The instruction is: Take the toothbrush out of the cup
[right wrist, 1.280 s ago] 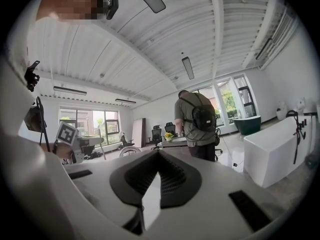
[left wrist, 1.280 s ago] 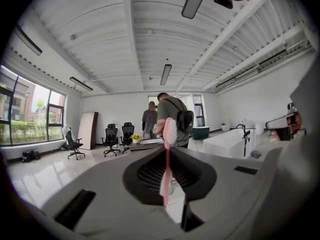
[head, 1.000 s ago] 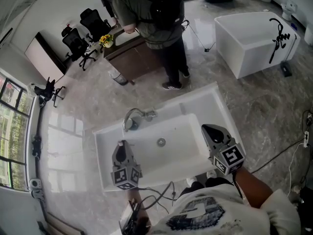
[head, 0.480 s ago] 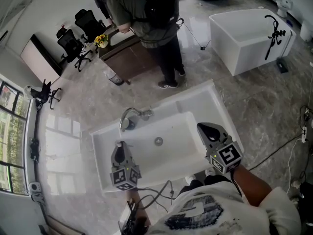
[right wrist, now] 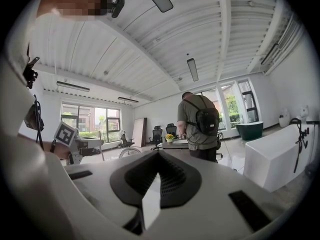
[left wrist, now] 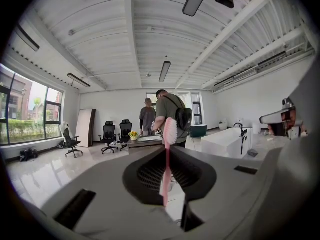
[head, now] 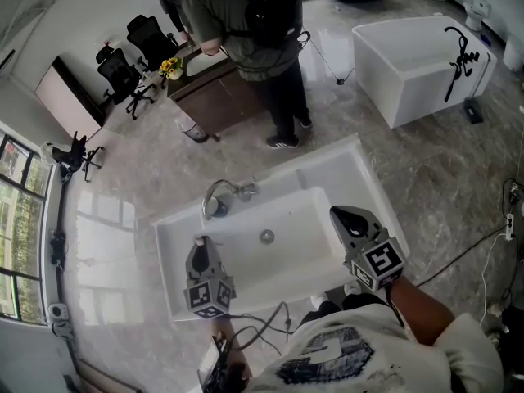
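Observation:
A pink toothbrush (left wrist: 166, 156) stands upright between the jaws of my left gripper (left wrist: 167, 171), which is shut on its handle; the bristle head (left wrist: 170, 130) pokes above the jaw tips. In the head view the left gripper (head: 202, 254) hovers over the near left rim of the white sink (head: 246, 300). My right gripper (head: 347, 219) hangs over the sink's right rim; in its own view the right gripper (right wrist: 154, 184) is shut with nothing in it. No cup shows in any view.
A chrome faucet (head: 219, 195) curves over the sink's far left corner, with a drain (head: 267, 237) in the basin. A person with a backpack (head: 250, 23) stands at a brown desk (head: 214, 88). A white bathtub (head: 417, 60) is at the far right, office chairs (head: 131, 60) at the far left.
The head view shifted slightly a second ago. Both grippers keep their places over the sink, and the toothbrush stays in the left one.

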The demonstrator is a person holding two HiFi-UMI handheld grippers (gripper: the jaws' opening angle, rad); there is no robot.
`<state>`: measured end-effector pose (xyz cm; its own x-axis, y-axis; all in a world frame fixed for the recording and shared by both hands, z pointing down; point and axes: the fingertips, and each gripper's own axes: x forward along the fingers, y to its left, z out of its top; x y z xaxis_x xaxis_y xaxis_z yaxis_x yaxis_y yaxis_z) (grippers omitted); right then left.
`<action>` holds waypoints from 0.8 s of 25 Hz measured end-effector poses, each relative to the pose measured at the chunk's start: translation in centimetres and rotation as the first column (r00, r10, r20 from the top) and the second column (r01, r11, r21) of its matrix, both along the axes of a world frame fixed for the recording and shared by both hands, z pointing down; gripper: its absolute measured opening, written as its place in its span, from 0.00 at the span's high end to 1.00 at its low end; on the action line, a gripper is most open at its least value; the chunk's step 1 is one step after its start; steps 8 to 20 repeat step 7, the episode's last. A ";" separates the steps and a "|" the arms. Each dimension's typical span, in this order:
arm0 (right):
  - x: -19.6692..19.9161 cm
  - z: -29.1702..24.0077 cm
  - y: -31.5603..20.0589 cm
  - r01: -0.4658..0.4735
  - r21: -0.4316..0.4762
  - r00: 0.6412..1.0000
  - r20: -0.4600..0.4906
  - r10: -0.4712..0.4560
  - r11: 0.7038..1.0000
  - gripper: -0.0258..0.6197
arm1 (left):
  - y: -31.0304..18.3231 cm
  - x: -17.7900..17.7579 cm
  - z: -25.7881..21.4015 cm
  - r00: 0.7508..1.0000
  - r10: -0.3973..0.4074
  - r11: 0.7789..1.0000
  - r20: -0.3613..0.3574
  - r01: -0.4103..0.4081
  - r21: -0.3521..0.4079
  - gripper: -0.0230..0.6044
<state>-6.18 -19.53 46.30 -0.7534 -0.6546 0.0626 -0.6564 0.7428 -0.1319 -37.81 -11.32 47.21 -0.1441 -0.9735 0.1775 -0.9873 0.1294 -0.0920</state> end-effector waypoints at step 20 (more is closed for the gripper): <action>-0.1 -0.1 -0.1 -0.006 -0.003 1.000 -0.003 0.006 1.000 0.97 | 0.1 -0.6 -0.2 1.000 -0.006 1.000 0.003 0.006 0.001 0.92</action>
